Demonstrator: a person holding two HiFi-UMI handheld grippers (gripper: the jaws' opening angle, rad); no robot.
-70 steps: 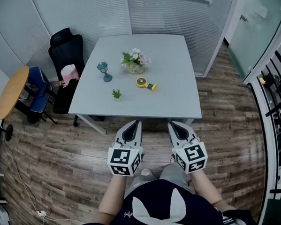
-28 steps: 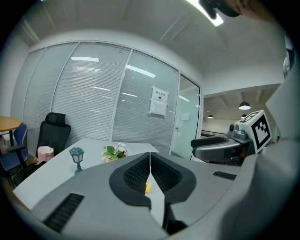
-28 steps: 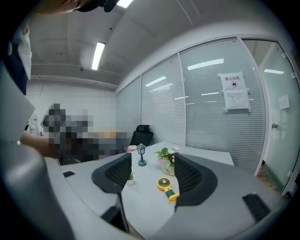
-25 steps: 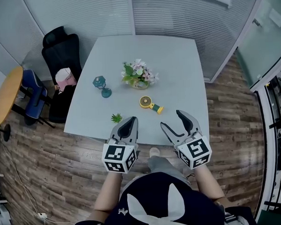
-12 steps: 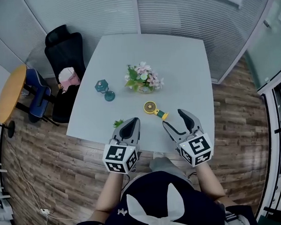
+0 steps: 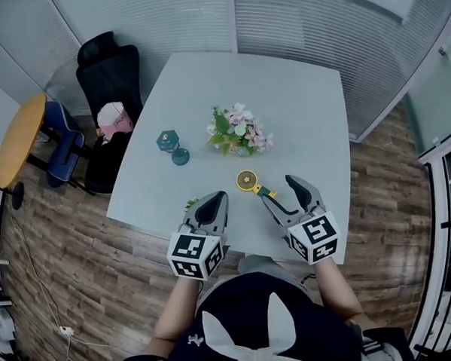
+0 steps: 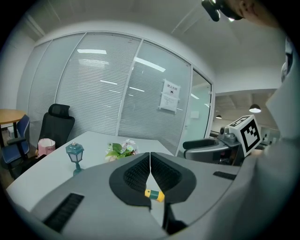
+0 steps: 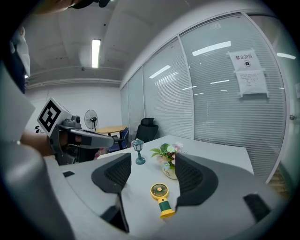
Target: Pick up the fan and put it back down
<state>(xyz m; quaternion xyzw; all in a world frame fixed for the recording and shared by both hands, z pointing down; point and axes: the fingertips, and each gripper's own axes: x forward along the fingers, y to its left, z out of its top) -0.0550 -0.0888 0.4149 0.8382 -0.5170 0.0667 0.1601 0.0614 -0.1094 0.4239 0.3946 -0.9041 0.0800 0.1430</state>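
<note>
Yellow fan (image 6: 247,182) lies flat on the pale bench (image 6: 296,97) just ahead of the right tool (image 6: 278,190), its jaws wide and empty, while the left tool (image 6: 210,205) is closed on nothing.

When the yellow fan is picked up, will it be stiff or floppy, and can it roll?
The fan is small and looks plastic: probably stiff and light. It lies flat on the table, so tipping seems unlikely; its round head might pivot if nudged.
</note>
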